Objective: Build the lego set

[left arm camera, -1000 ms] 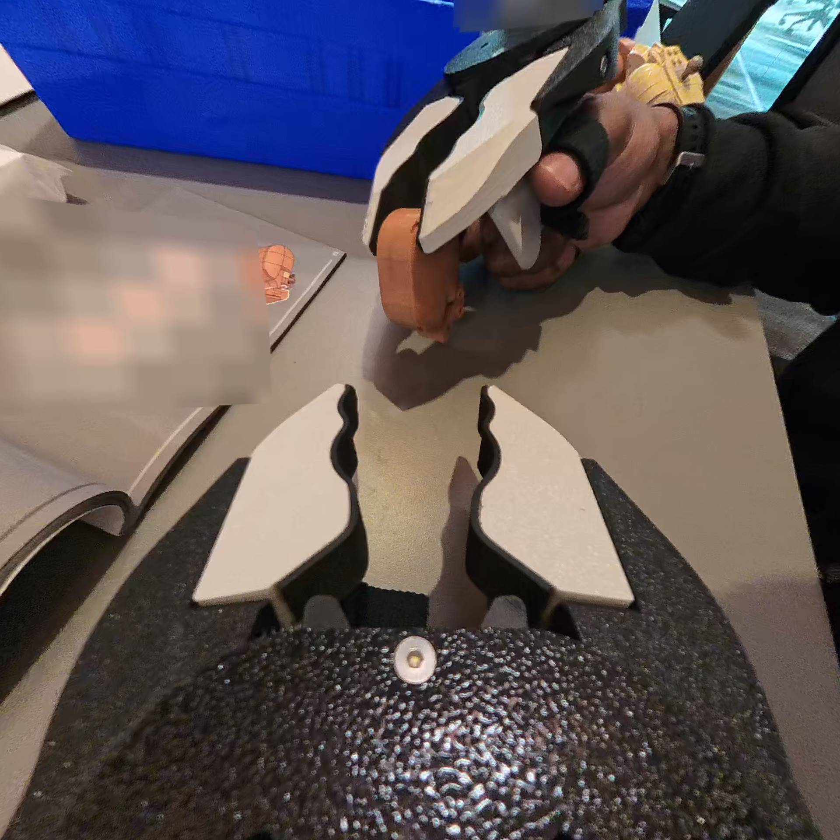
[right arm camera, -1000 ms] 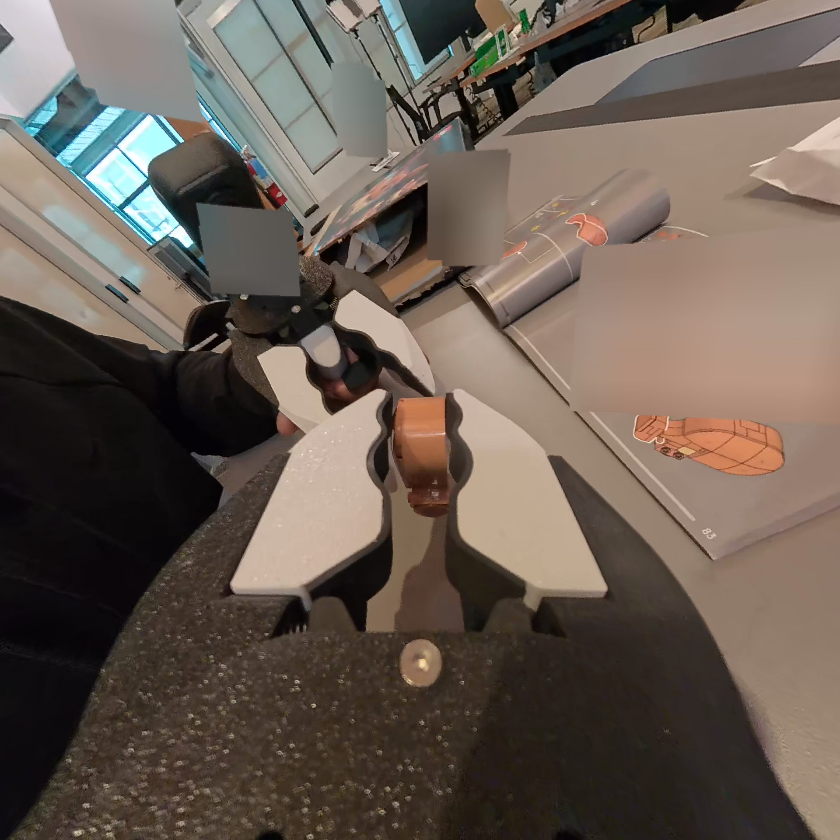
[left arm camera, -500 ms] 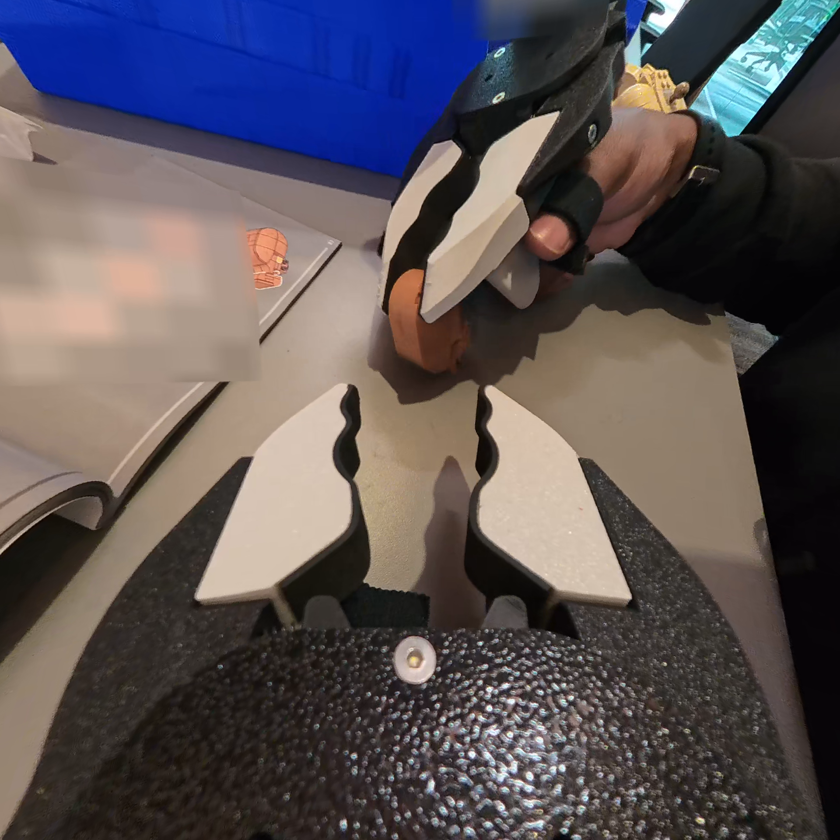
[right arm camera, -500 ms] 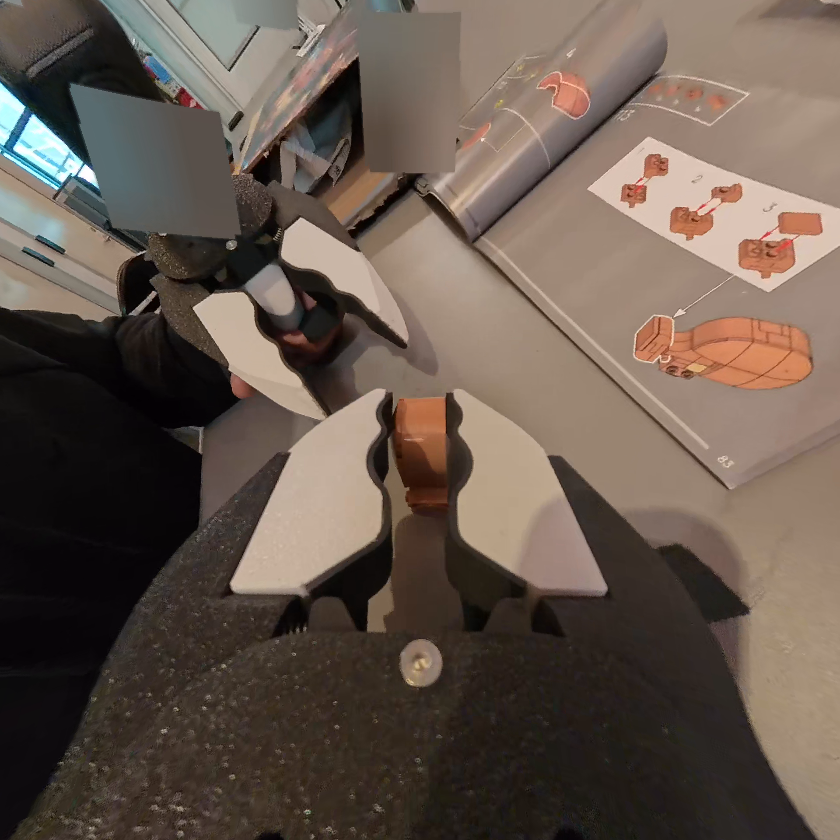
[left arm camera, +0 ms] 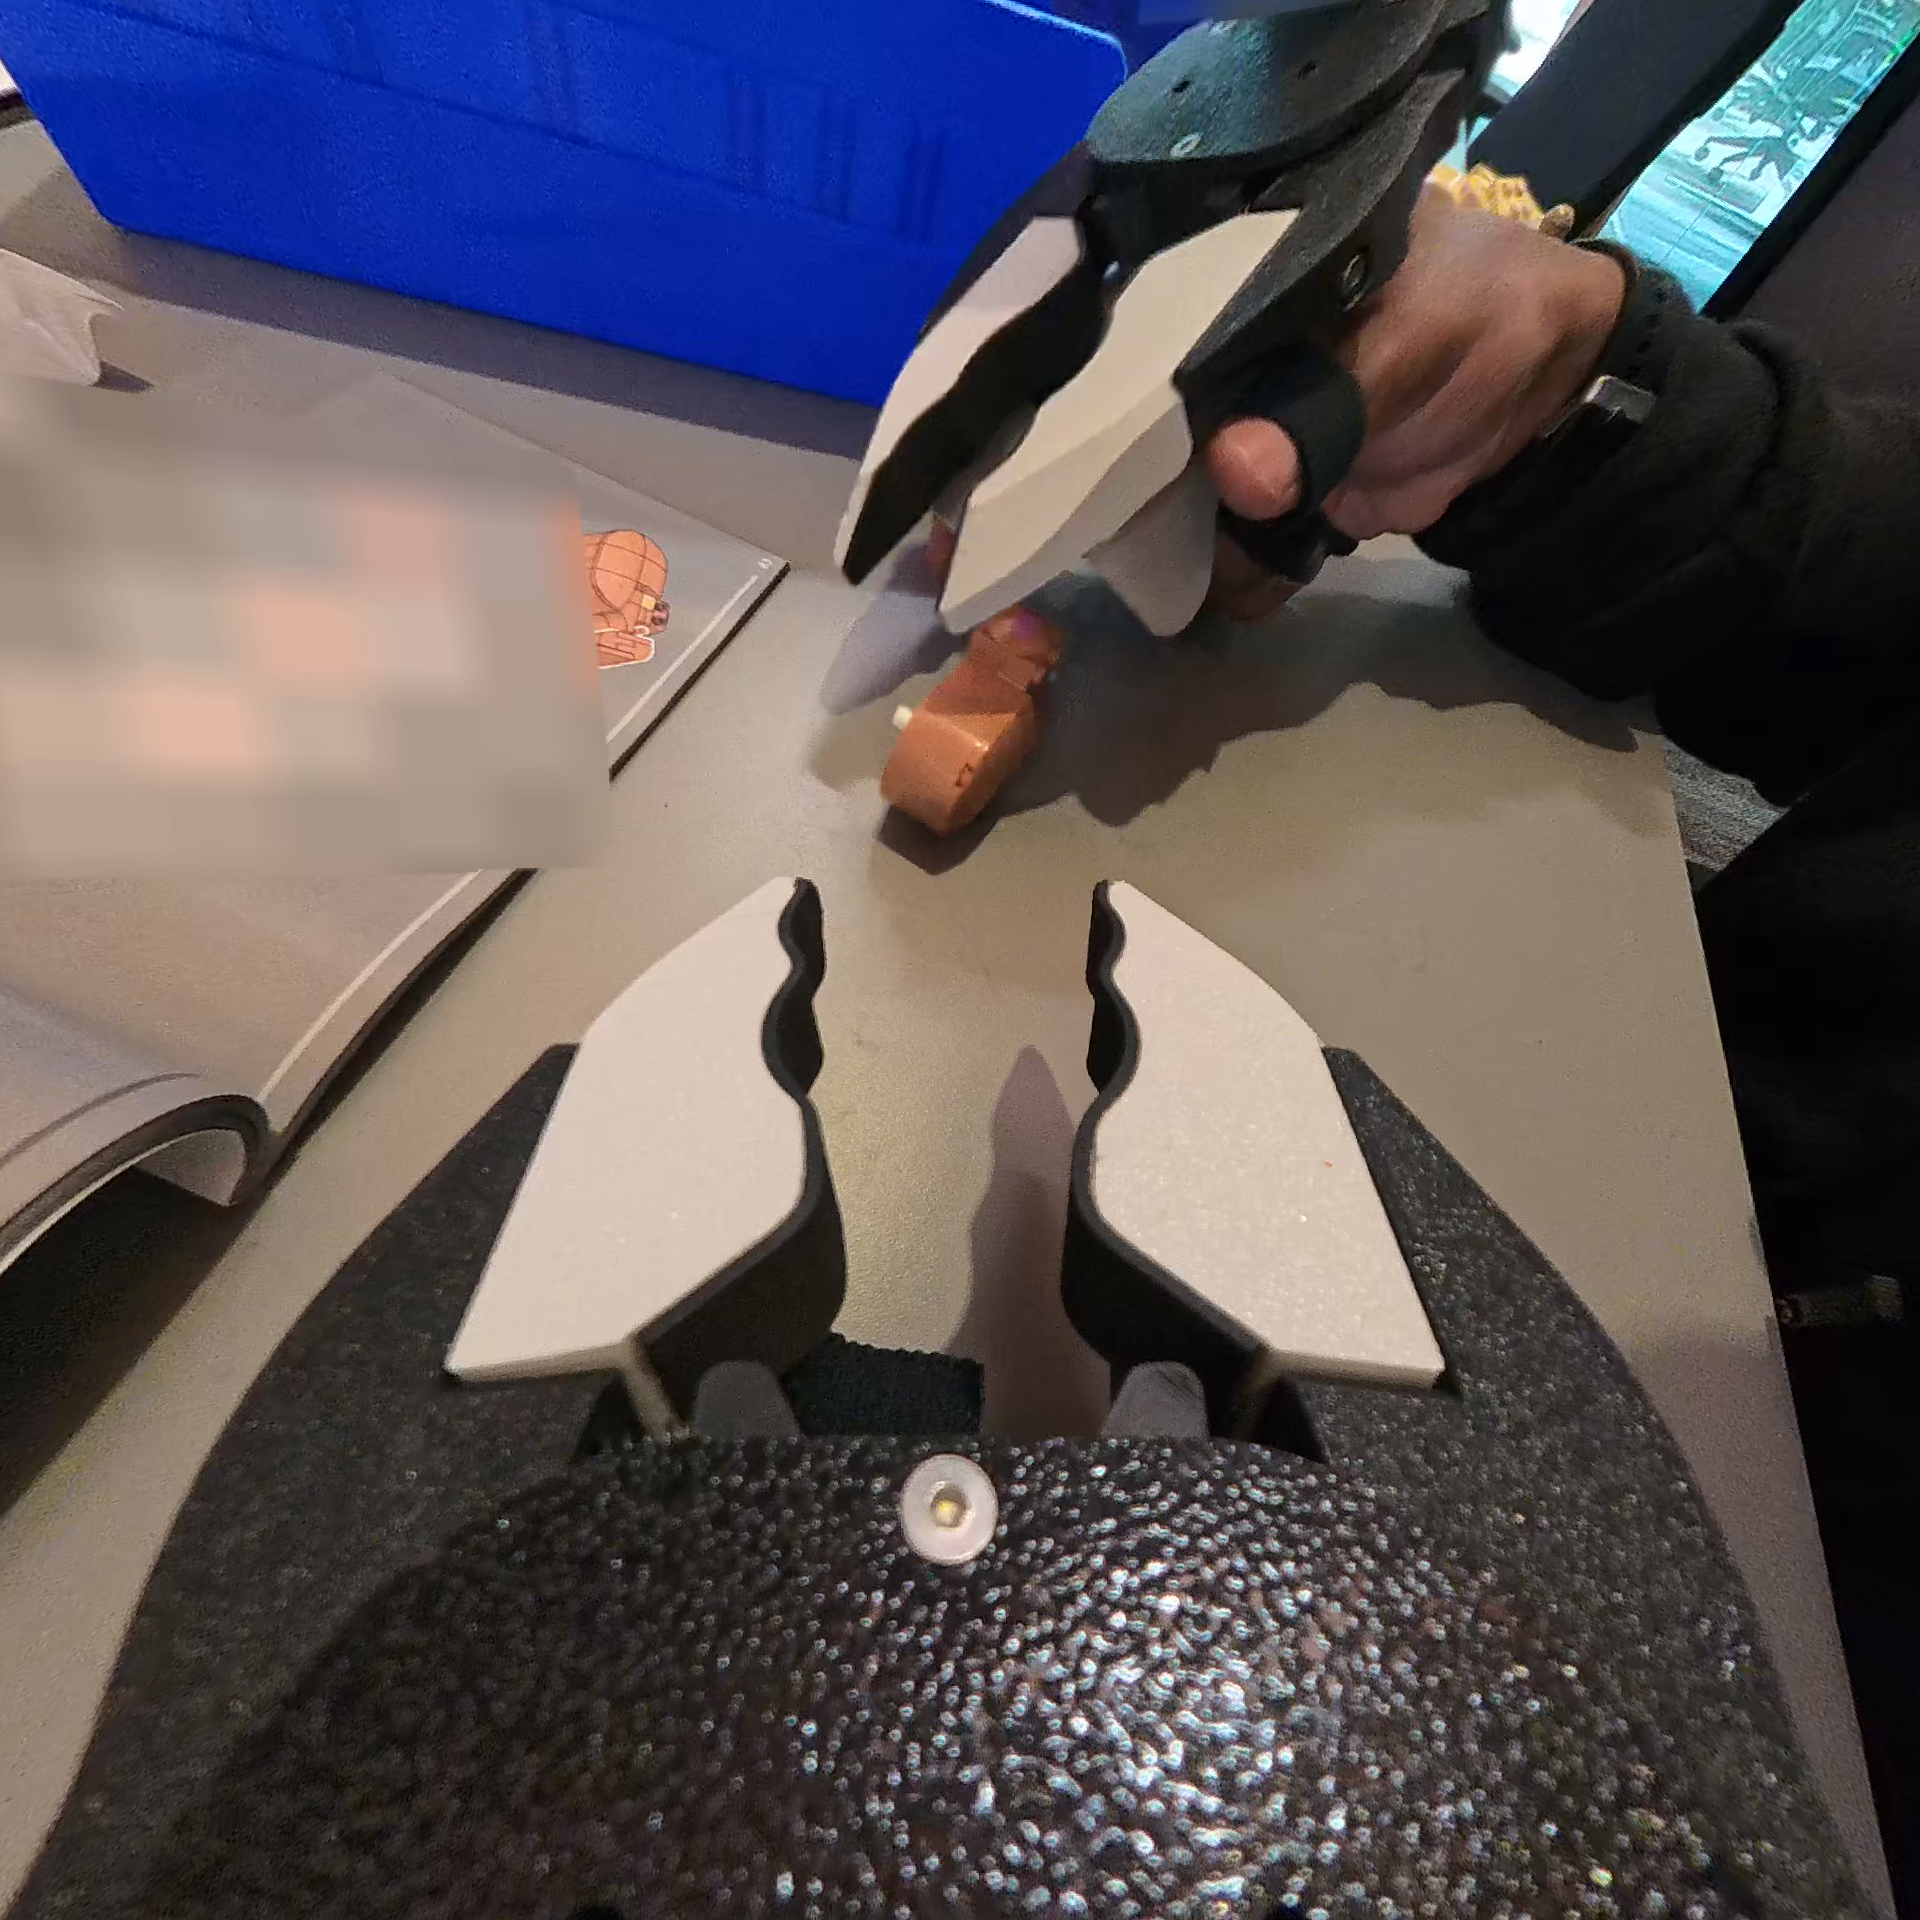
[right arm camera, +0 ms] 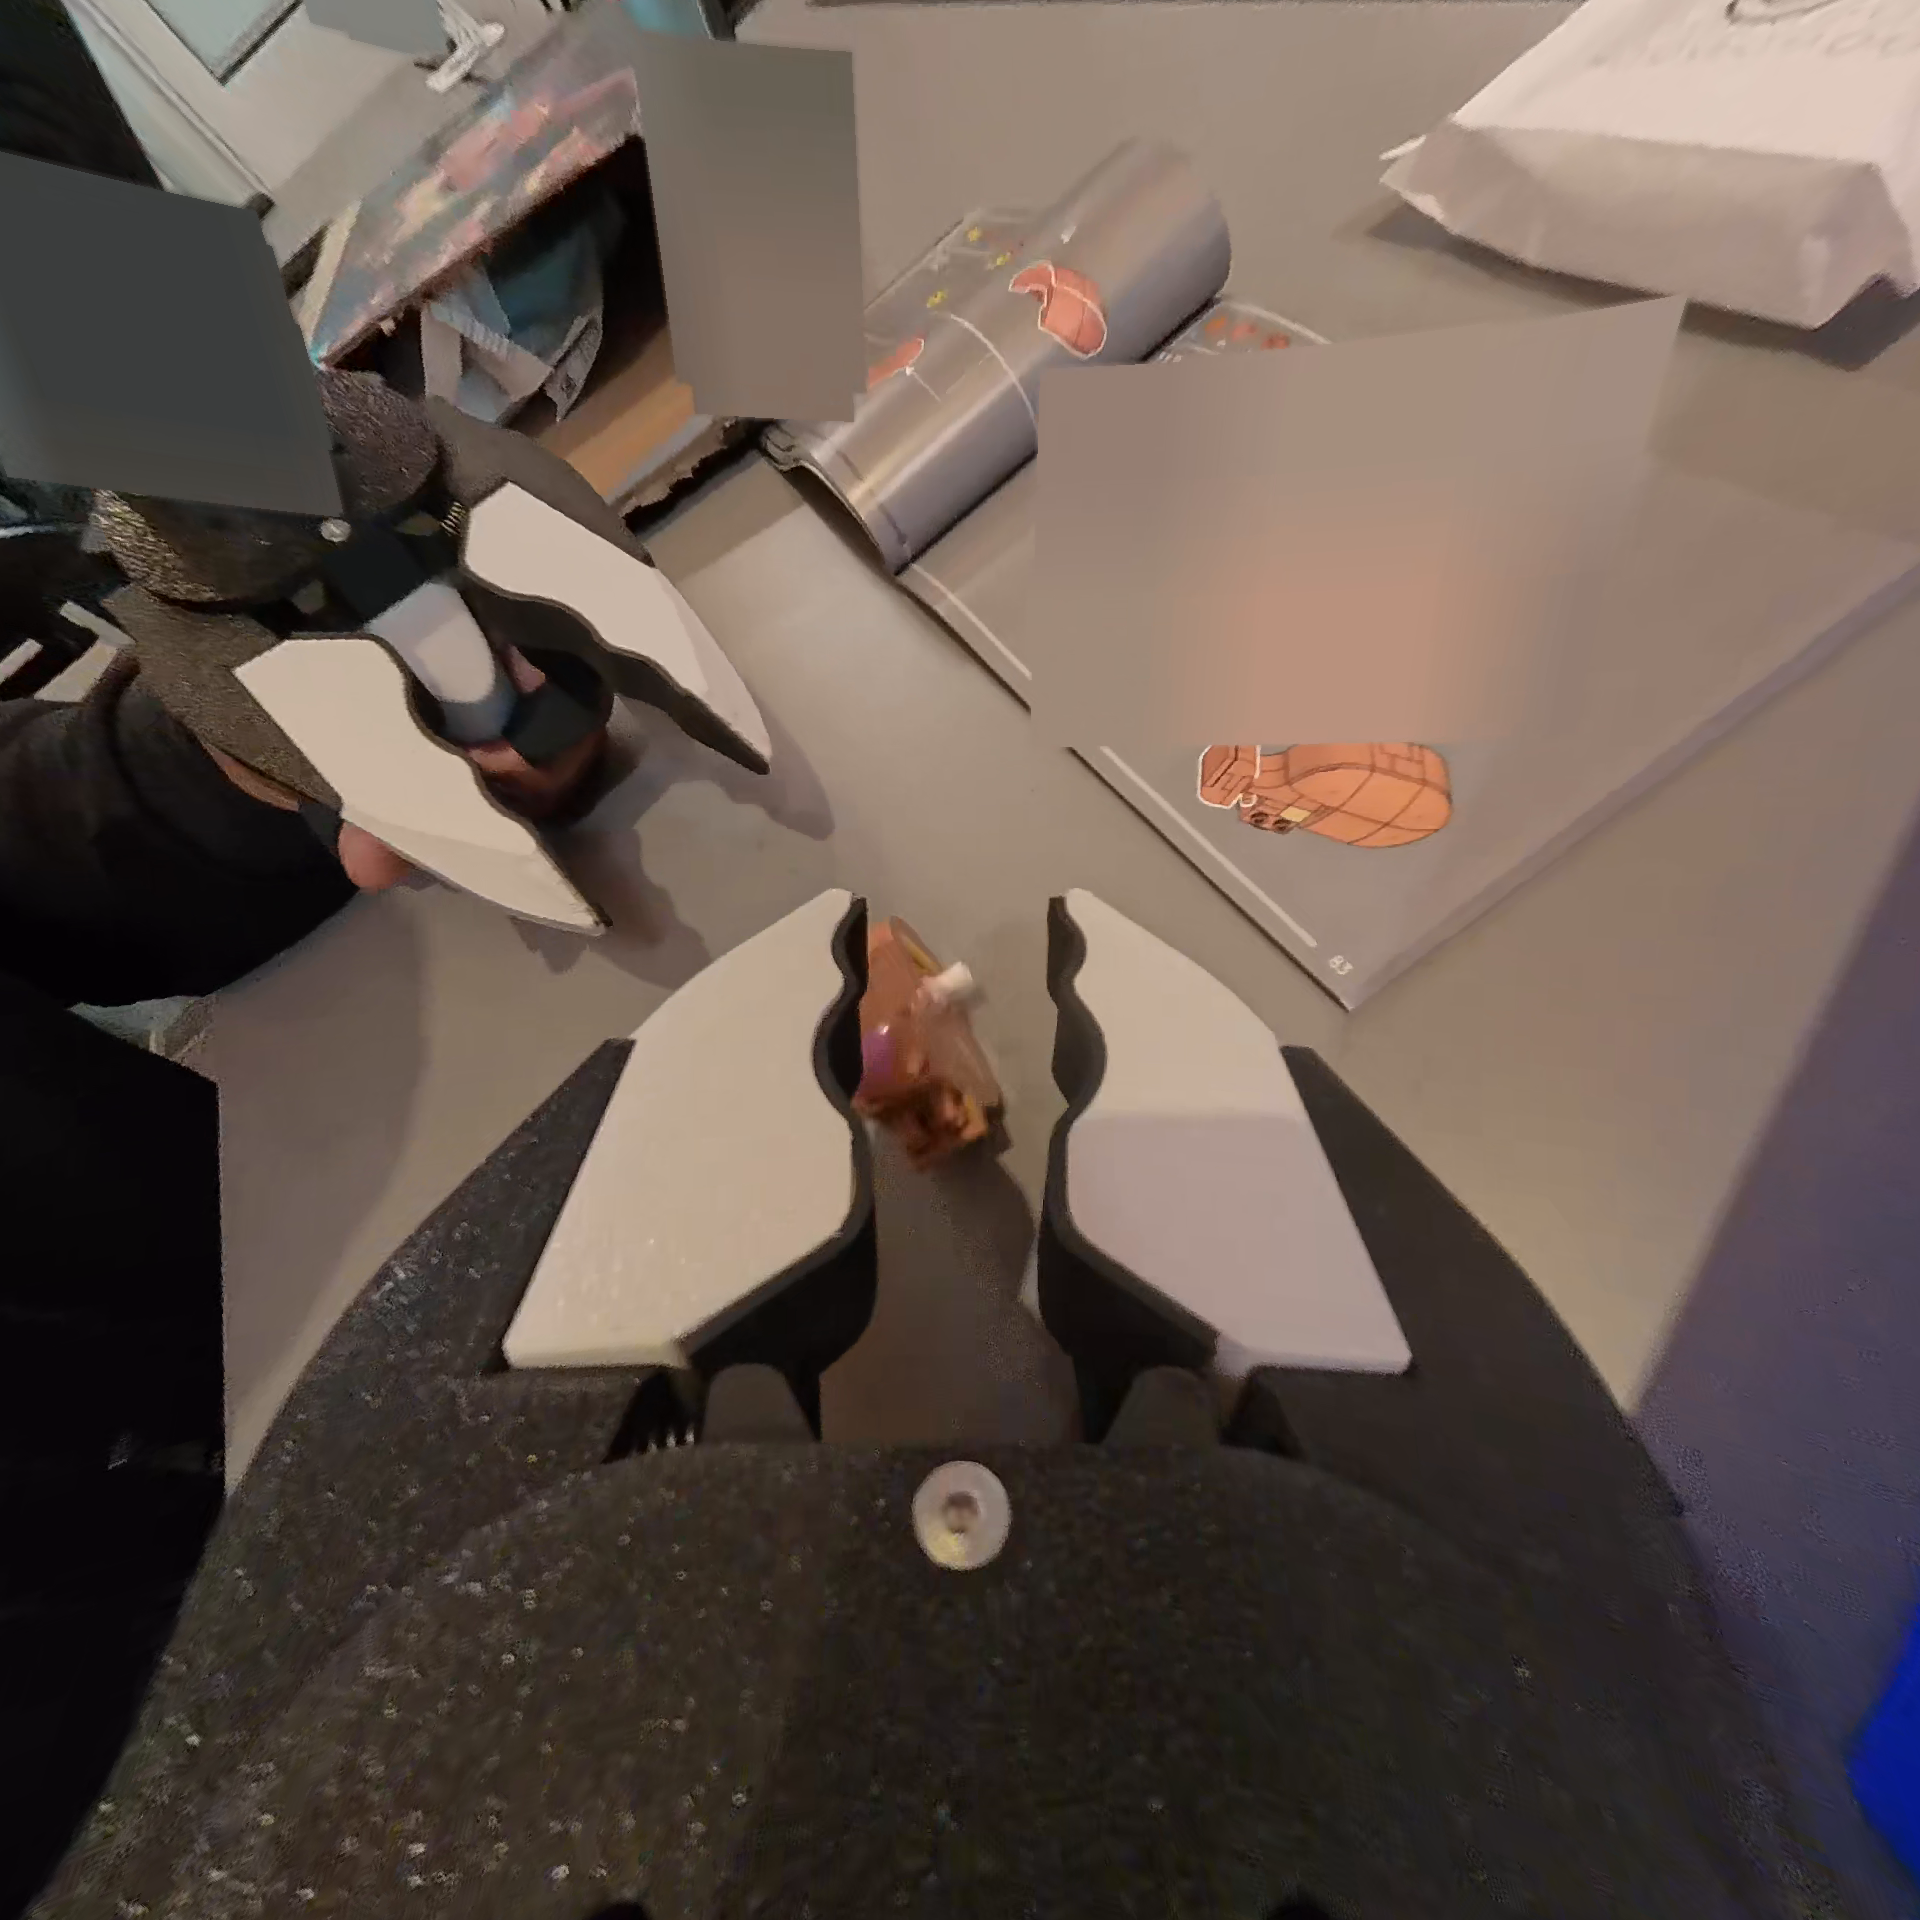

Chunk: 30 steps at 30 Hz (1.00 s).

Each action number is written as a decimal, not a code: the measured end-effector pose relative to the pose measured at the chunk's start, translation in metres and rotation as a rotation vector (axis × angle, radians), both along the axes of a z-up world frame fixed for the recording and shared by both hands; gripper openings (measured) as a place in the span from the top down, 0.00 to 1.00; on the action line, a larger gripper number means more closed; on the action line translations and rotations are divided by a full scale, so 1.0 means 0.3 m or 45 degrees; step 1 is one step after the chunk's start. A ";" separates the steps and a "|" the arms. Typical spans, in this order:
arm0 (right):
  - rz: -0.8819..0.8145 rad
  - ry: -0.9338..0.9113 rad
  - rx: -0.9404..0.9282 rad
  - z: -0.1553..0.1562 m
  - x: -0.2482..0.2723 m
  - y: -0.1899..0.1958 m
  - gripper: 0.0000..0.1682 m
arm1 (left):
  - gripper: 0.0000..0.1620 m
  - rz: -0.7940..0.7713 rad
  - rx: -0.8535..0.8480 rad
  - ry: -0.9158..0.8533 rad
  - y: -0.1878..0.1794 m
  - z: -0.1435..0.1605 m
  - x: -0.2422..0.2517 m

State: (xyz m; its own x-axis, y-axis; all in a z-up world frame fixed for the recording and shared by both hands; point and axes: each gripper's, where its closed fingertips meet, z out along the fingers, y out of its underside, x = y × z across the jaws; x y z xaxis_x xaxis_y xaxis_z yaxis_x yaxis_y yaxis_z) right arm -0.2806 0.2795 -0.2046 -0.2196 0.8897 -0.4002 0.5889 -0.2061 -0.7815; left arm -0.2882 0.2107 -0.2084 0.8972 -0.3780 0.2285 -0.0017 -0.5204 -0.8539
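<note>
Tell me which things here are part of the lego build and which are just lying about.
Part of the job:
- brown lego assembly, lying on the table between the open fingers of the right claw
- open instruction booklet
- left claw, open and empty

Just lying about:
- blue bin
- white bag
- yellowish model behind the hand

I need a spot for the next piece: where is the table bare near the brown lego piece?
Bare grey table lies between the brown lego piece and the table's right edge. Another patch lies under the open left tool. It is crowded by the instruction booklet and directly under the open right tool.
</note>
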 end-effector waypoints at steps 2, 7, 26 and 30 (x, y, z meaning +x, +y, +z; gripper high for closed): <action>-0.019 0.016 -0.001 0.004 0.027 0.005 0.81 | 0.70 0.002 0.001 0.000 0.000 0.001 -0.001; -0.104 0.062 0.017 0.004 0.102 0.024 0.82 | 0.70 0.003 -0.005 0.003 -0.001 -0.002 -0.001; 0.128 0.000 0.375 -0.053 0.126 -0.168 0.82 | 0.70 0.007 -0.039 0.029 -0.011 -0.016 0.010; 0.083 0.077 0.513 -0.025 0.110 -0.175 0.80 | 0.70 0.012 -0.084 0.031 -0.020 -0.030 0.001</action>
State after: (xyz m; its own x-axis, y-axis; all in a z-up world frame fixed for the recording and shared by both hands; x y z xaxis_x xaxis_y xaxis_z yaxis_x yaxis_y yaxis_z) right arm -0.2477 0.2271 -0.2121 -0.2931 0.9561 -0.0068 0.5408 0.1599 -0.8258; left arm -0.2881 0.2045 -0.2173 0.9062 -0.3542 0.2309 -0.0165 -0.5754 -0.8177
